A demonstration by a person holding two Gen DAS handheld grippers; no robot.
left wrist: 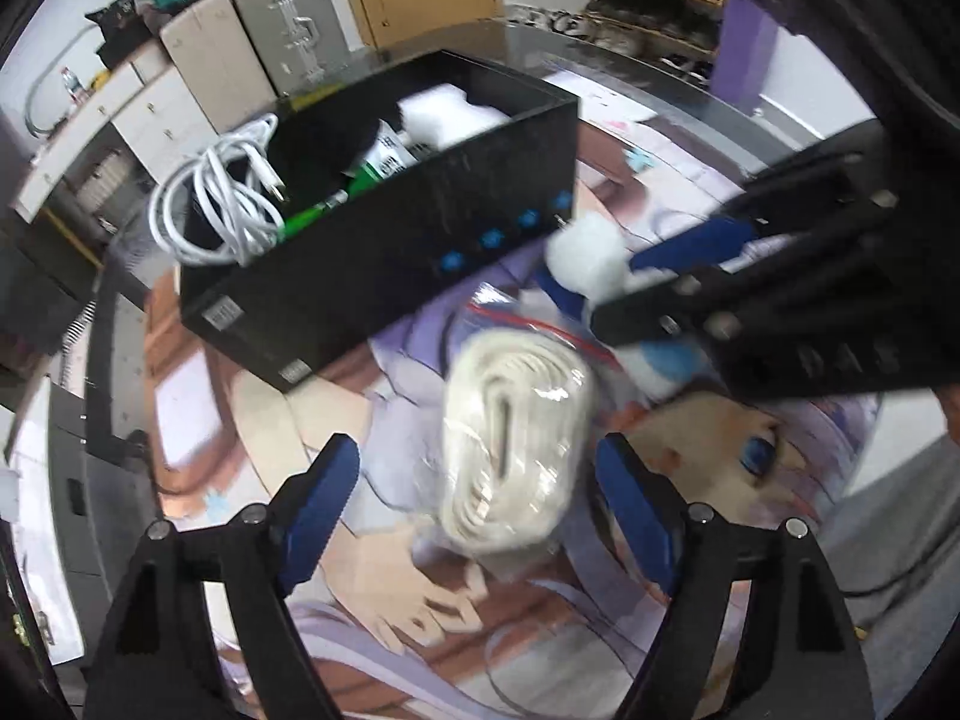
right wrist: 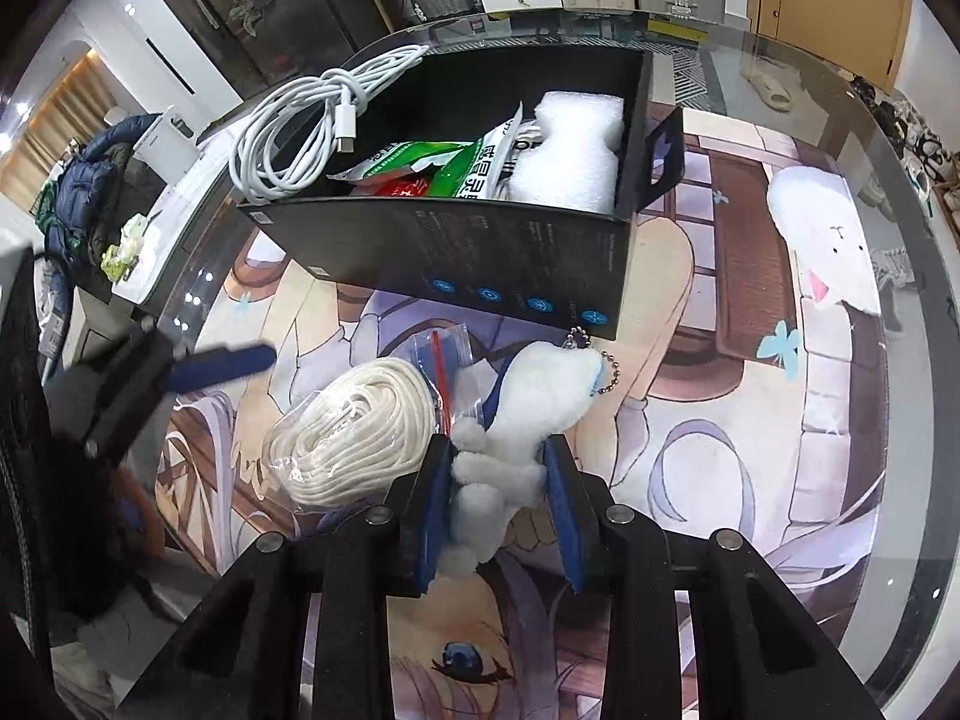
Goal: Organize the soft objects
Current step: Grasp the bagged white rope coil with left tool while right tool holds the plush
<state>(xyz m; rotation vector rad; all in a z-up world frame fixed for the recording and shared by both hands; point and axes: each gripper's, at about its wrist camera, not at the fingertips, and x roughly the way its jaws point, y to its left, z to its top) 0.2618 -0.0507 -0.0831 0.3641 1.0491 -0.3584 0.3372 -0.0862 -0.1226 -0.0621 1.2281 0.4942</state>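
Note:
A white plush keychain toy (right wrist: pixel 528 420) with a bead chain is held between the blue pads of my right gripper (right wrist: pixel 498 468), just in front of the black box (right wrist: pixel 492 258). In the left wrist view the toy (left wrist: pixel 585 258) shows at the right gripper's tips. A coil of white rope in a clear zip bag (right wrist: pixel 354 432) lies on the mat to the toy's left. My left gripper (left wrist: pixel 474 474) is open, its fingers on either side of the bagged rope (left wrist: pixel 516 438). The box holds a white foam piece (right wrist: pixel 576 150), green packets (right wrist: pixel 432 165) and a white cable (right wrist: pixel 300 126).
The glass table carries a printed anime mat (right wrist: pixel 750 420). A white plush figure (right wrist: pixel 822 240) lies at the mat's right side. Suitcases and drawers (left wrist: pixel 240 60) stand beyond the table. A blue jacket (right wrist: pixel 90 198) sits on a chair to the left.

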